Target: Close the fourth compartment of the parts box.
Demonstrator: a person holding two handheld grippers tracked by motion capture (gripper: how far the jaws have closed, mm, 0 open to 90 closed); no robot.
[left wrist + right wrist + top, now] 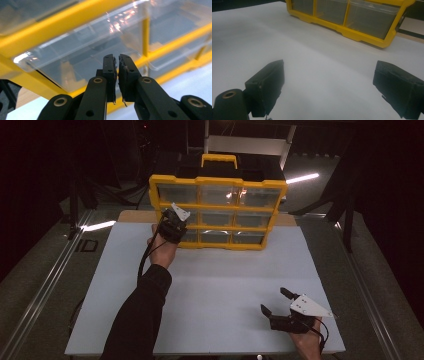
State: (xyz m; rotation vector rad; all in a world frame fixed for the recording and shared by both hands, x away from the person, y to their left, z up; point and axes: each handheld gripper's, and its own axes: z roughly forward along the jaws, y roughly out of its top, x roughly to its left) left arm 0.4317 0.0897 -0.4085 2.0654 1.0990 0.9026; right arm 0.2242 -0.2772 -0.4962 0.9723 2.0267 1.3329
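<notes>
A yellow drawer cabinet (218, 182) with a black top and clear drawers stands upright at the far side of the white board (215, 290). My left gripper (174, 221) is held up against its left column, at the middle drawer. In the left gripper view the jaws (117, 59) stand almost together with only a thin slit between them, right in front of a clear drawer (75, 52); I see nothing between the pads. My right gripper (274, 300) rests low at the near right of the board, open and empty (329, 75), facing the cabinet (362, 37).
A yellow carry handle (219, 159) tops the cabinet. Metal rails (45, 285) run along both sides of the table. A bright strip of light (302, 178) lies behind the cabinet. Dark surroundings ring the board.
</notes>
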